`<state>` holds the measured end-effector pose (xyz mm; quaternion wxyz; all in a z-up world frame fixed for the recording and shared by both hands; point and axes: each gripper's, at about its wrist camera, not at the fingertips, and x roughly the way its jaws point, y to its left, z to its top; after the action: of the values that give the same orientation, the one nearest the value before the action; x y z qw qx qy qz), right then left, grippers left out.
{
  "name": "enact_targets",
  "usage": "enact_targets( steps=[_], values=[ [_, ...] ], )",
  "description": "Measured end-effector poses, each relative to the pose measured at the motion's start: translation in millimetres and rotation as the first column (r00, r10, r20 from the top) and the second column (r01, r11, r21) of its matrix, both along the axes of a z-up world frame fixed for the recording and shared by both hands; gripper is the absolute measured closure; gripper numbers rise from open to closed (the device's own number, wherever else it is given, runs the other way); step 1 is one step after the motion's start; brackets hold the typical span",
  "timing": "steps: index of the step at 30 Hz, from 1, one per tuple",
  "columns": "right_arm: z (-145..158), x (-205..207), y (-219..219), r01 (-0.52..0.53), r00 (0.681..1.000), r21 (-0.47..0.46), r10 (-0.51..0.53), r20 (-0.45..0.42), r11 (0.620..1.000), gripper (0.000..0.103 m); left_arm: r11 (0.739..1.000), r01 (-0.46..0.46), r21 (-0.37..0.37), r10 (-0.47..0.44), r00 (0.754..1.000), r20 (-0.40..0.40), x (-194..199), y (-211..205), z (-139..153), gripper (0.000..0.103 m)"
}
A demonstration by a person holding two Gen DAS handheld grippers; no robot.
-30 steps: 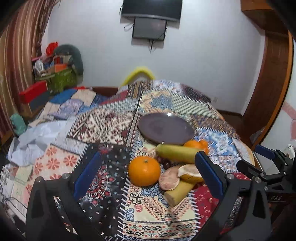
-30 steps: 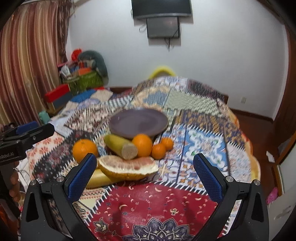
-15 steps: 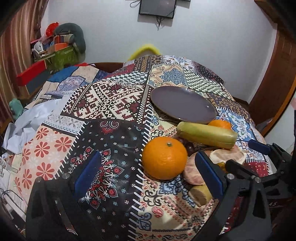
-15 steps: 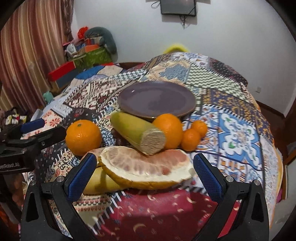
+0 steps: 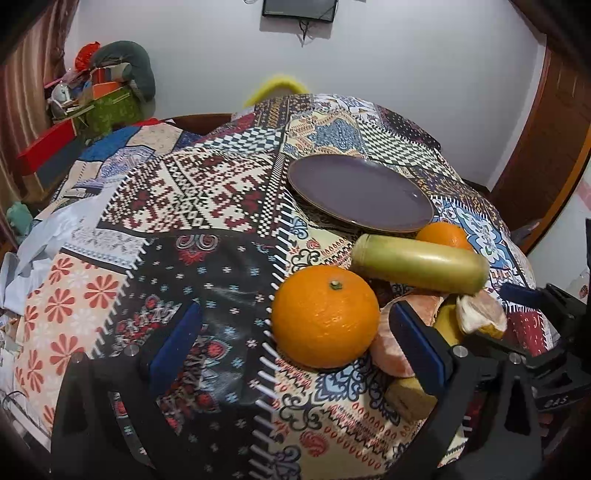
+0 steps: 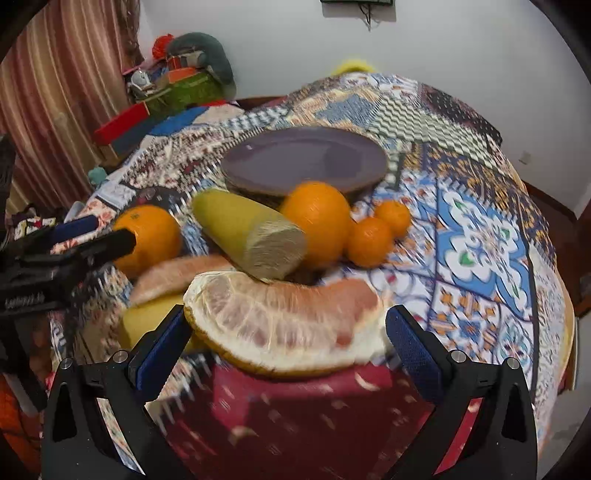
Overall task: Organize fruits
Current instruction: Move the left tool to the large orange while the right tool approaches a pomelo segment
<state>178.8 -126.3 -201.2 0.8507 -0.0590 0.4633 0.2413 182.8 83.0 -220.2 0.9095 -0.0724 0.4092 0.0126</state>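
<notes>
A purple plate [image 5: 360,194] lies empty on the patchwork cloth; it also shows in the right wrist view [image 6: 303,162]. In front of it lie a large orange [image 5: 325,317], a green-yellow cut fruit [image 5: 417,267], another orange [image 5: 445,236], pomelo wedges [image 5: 399,339] and a banana [image 5: 410,397]. My left gripper [image 5: 295,347] is open, with the large orange between its fingers, untouched. My right gripper [image 6: 284,343] is open around a pomelo wedge [image 6: 284,325]. Two small tangerines [image 6: 369,242] lie to the right.
The round table's edge drops off on the right [image 6: 561,295]. A bed with boxes and a green bag [image 5: 110,107] stands at the far left. A dark screen [image 5: 299,9] hangs on the white wall. A wooden door [image 5: 546,129] is at the right.
Both grippers have moved forward and down toward the fruit. The large orange now sits between the left fingers and the pomelo wedge between the right fingers.
</notes>
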Motion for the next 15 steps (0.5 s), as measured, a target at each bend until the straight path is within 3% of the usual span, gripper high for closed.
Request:
enact_targets(
  steps=[2,12,15],
  values=[
    [-3.2,-3.0,-9.2,0.018,1.0,-0.03,-0.018,-0.003,0.999,0.0,1.0,0.002,-0.003,-0.002,1.0,-0.009,4.5,-1.8,-4.0,0.0],
    [-8.0,-2.1,-58.9,0.159,0.986,-0.071,-0.161,-0.036,0.985,0.0,0.996,0.037,-0.079,-0.042,0.997,-0.069,21.9,-9.1,-21.2,0.033],
    [0.7,-4.7,-62.4,0.162,0.986,-0.042,-0.163,-0.021,0.986,0.0,0.996,0.025,-0.082,-0.031,0.997,-0.072,21.9,-10.2,-21.4,0.034]
  ],
)
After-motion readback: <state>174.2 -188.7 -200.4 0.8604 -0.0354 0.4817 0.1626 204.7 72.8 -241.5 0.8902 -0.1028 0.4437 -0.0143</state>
